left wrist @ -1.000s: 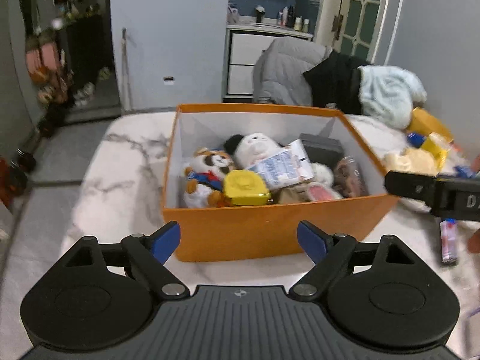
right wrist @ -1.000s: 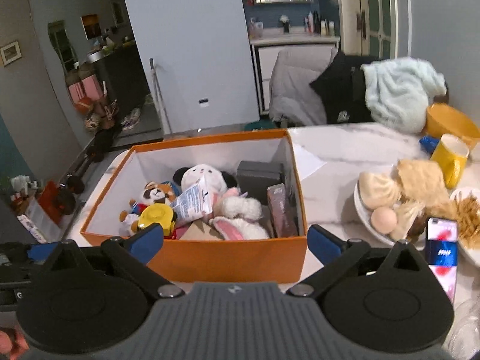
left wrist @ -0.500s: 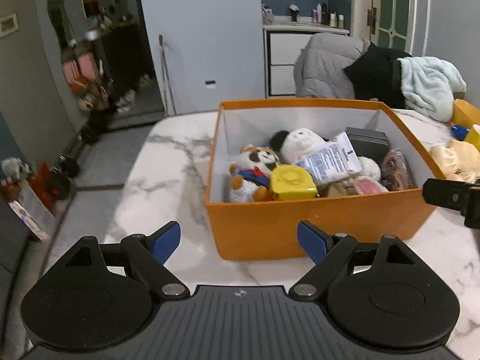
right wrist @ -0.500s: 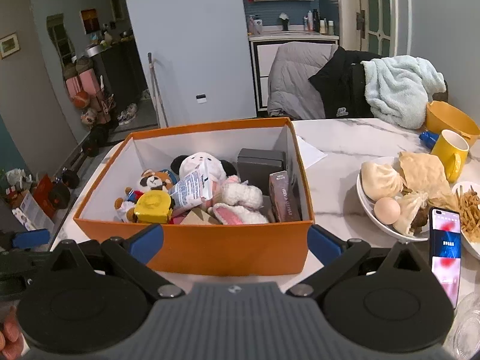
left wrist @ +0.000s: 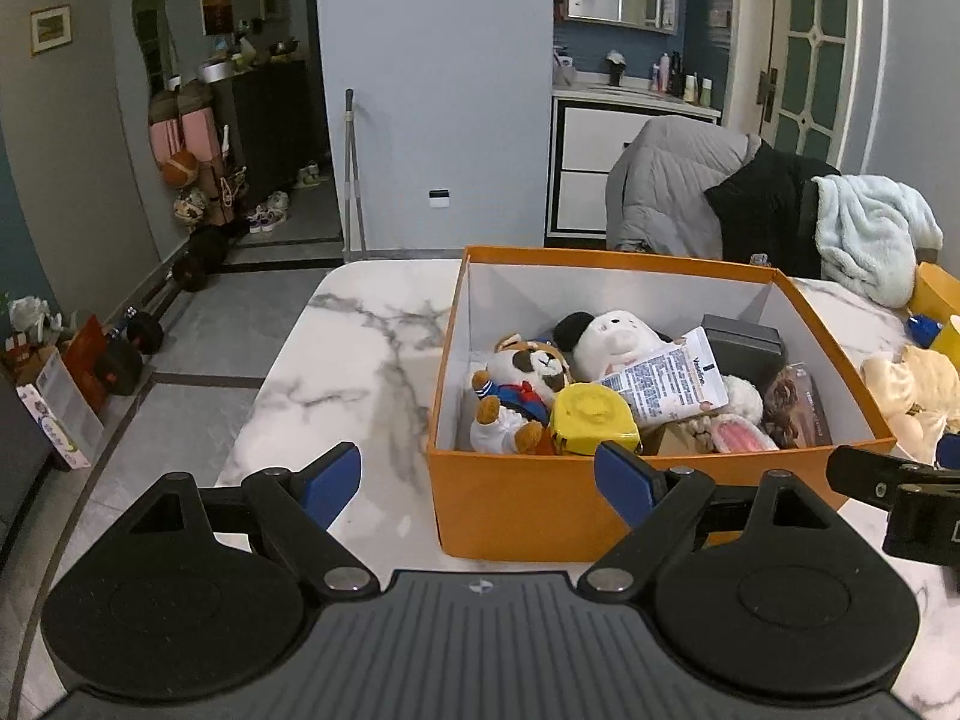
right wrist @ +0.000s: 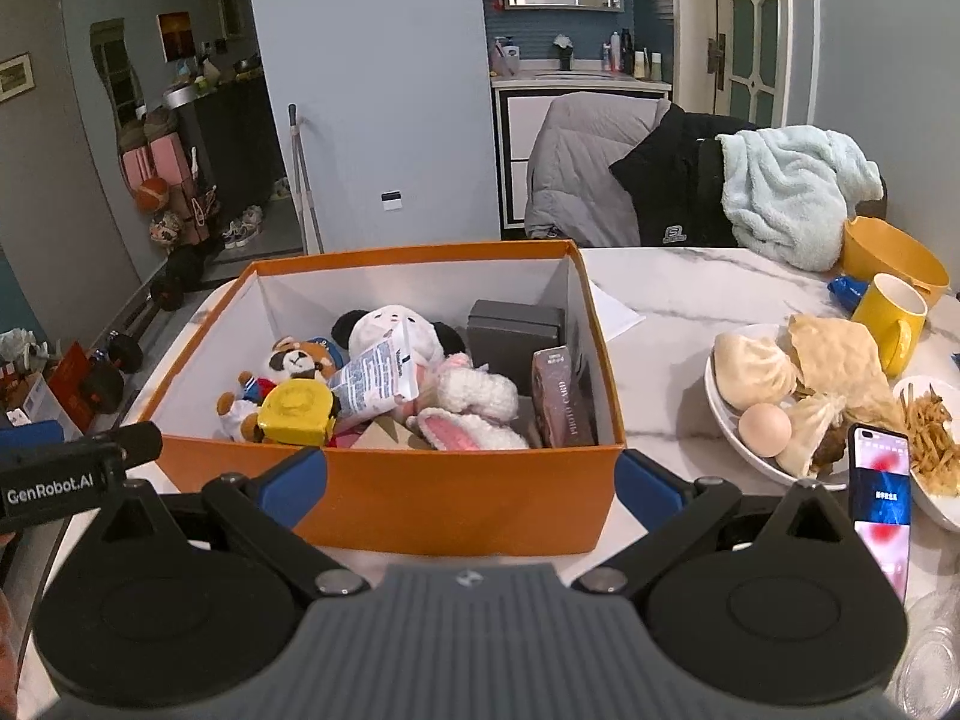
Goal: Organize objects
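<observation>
An orange box (left wrist: 540,504) (right wrist: 456,498) stands on the marble table (left wrist: 360,372). It holds a panda plush (left wrist: 612,336) (right wrist: 390,324), a fox plush (left wrist: 522,378) (right wrist: 288,366), a yellow tape measure (left wrist: 591,420) (right wrist: 297,411), a white tube (left wrist: 666,381) (right wrist: 375,375), a grey case (left wrist: 744,345) (right wrist: 513,330), a bunny plush (right wrist: 474,408) and a brown packet (right wrist: 561,396). My left gripper (left wrist: 480,483) is open and empty, in front of the box's near left corner. My right gripper (right wrist: 471,483) is open and empty, in front of the box's near wall.
Right of the box are a white plate of buns and an egg (right wrist: 762,396), a yellow mug (right wrist: 888,318), a yellow bowl (right wrist: 894,252), a phone (right wrist: 879,504) and a dish of fries (right wrist: 930,444). A chair with jackets and a blue towel (right wrist: 786,192) stands behind the table.
Both grippers have drawn back from the box and risen slightly. The left view has swung left, so the box sits further right. Both stay open and empty.
</observation>
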